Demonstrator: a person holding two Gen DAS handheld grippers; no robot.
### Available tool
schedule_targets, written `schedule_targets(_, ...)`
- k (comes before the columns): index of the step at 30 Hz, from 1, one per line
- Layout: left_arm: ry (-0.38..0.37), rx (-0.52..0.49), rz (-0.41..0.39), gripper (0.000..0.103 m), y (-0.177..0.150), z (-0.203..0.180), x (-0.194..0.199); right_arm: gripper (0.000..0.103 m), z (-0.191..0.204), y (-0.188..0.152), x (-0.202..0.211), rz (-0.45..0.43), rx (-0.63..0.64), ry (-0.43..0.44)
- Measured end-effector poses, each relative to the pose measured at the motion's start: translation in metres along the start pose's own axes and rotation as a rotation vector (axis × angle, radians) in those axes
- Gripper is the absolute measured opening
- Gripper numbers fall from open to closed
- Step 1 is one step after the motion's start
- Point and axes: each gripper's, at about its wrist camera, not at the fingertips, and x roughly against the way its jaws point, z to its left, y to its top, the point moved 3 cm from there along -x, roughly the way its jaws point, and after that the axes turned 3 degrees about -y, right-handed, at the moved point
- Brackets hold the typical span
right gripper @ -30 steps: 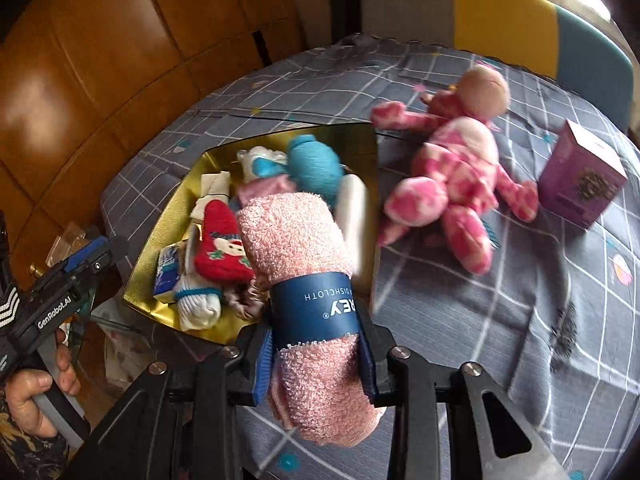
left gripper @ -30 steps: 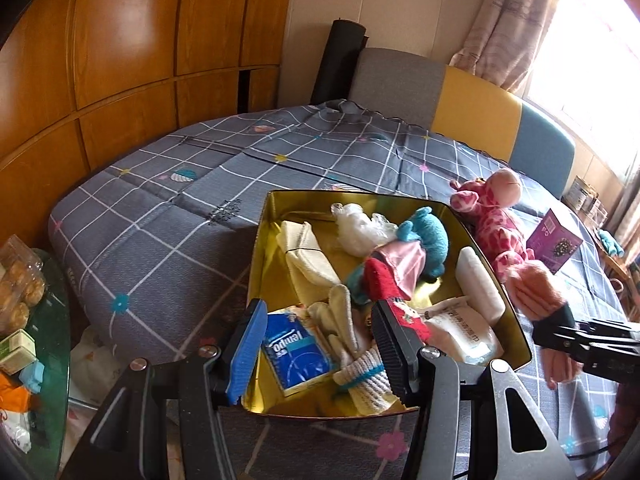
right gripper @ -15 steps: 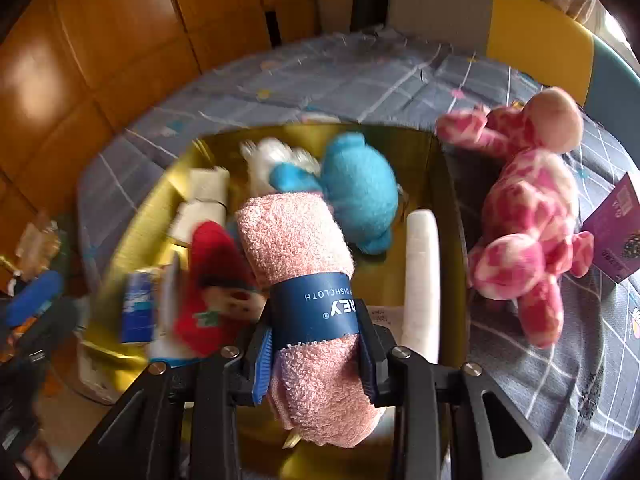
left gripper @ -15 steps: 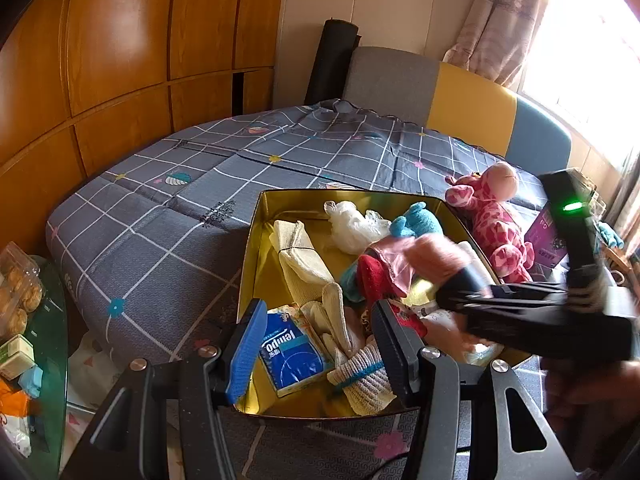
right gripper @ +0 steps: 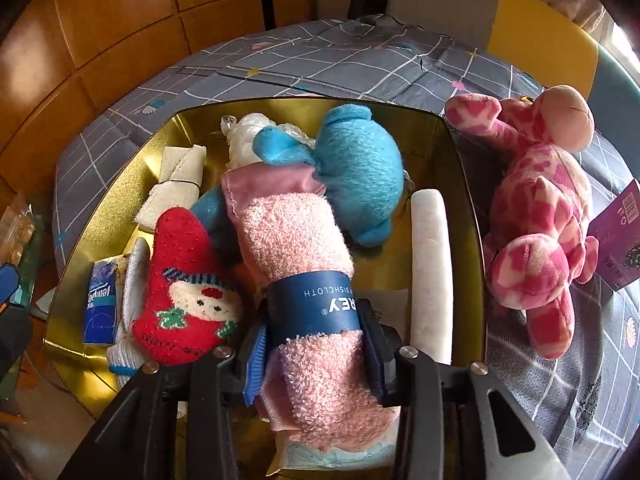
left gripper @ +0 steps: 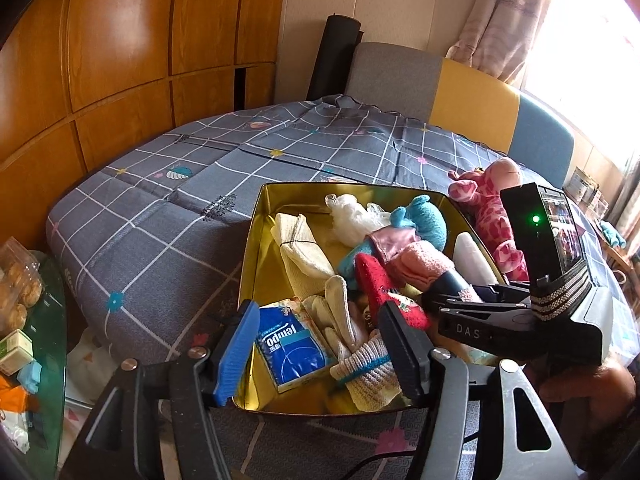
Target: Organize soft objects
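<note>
Terrycloth roll, pink and nubby, sits clamped between the blue pads of the right gripper (right gripper: 314,354), which squeeze it at its navy paper band; this dishcloth (right gripper: 296,240) is a fat cylinder, its far end lying over the pile inside the gold tin (right gripper: 460,184); the near end pokes back past the jaws, frayed loops visible. Touching its left side: a fuzzy red sock (right gripper: 182,280) with a knitted doll face, green star and striped cap. Beyond the roll: a pink satin scrap, then a blue plush toy (right gripper: 360,160), rounded, short pile, resting against the far wall. Right of the roll: a smooth white cylinder (right gripper: 430,264) lying along the tin's right wall. Far left in the tin: a folded cream cloth (right gripper: 180,184), ribbed weave; a glossy blue tissue pack (right gripper: 98,300) near the front corner; a crinkled clear plastic bag (right gripper: 248,132) at the back.

Left gripper (left gripper: 320,352) hovers at the tin's near rim, jaws apart, nothing between them; one pad blue and ridged, the other seen dark. Below it: white knit gloves (left gripper: 360,364) with a blue cuff stripe.

Outside the tin, just beside its right wall, a pink spotted plush giraffe (right gripper: 536,208) lies on the grey checked bedspread (left gripper: 160,208); a purple box (right gripper: 618,240) touches its flank.
</note>
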Motion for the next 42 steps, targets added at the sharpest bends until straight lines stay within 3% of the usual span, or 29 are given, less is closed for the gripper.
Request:
schedule_targets(12,0.002,-0.012,-0.008,0.069,0.000,-0.005,0.004,0.045,-0.003,-0.005,0.014,-0.033,-0.034,0.021)
schedule_targets(18,0.010,-0.019,-0.013,0.075,0.000,-0.008,0.005,0.049,-0.004,-0.009,0.029,-0.096,-0.045,0.019)
schedule_targets(33,0.025,-0.058,-0.078,0.095,-0.001,-0.034,0.021,0.049,-0.031,-0.058,0.084,-0.261,-0.169,-0.144)
schedule_targets(42,0.023,-0.090,-0.103,0.099,-0.003,-0.053,0.034,0.049,-0.040,-0.073,0.101,-0.297,-0.200,-0.150)
